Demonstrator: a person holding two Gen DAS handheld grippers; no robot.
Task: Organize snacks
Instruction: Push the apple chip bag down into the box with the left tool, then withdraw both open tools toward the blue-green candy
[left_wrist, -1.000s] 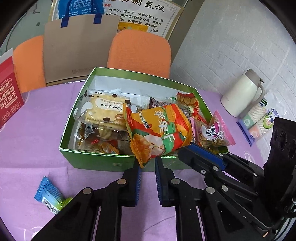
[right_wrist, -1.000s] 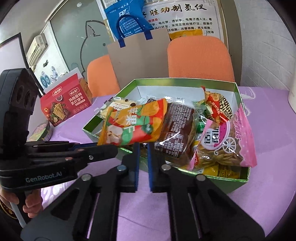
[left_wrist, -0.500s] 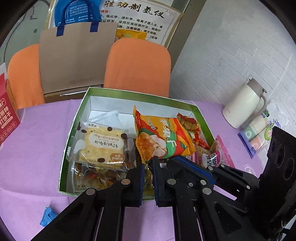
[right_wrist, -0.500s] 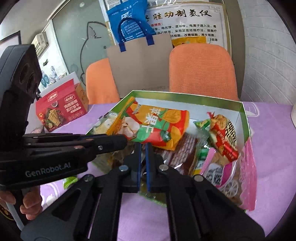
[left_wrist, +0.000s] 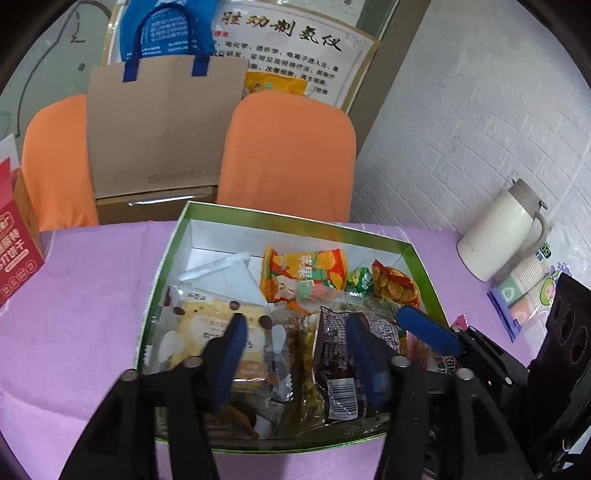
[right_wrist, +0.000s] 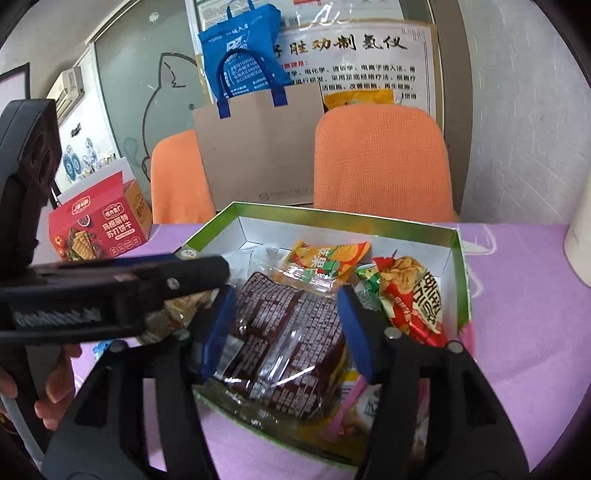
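A green box (left_wrist: 168, 258) (right_wrist: 458, 266) on the purple table holds several snack packs. The orange apple-chip bag (left_wrist: 304, 275) (right_wrist: 325, 260) lies loose at the back of the box. A brown packet (left_wrist: 341, 365) (right_wrist: 284, 343), a cream biscuit pack (left_wrist: 207, 325) and a red snack bag (left_wrist: 393, 286) (right_wrist: 413, 295) lie beside it. My left gripper (left_wrist: 295, 328) is open and empty over the box's front. My right gripper (right_wrist: 286, 299) is open and empty over the brown packet.
A red cracker box (left_wrist: 14, 236) (right_wrist: 103, 229) stands at the left. A white kettle (left_wrist: 502, 232) and tissue packs (left_wrist: 524, 295) sit at the right. Two orange chairs (left_wrist: 288, 155) and a paper bag (left_wrist: 162, 125) stand behind the table.
Both grippers moved forward over the box and opened. The orange apple-chip bag left the left gripper and now lies at the back of the box.
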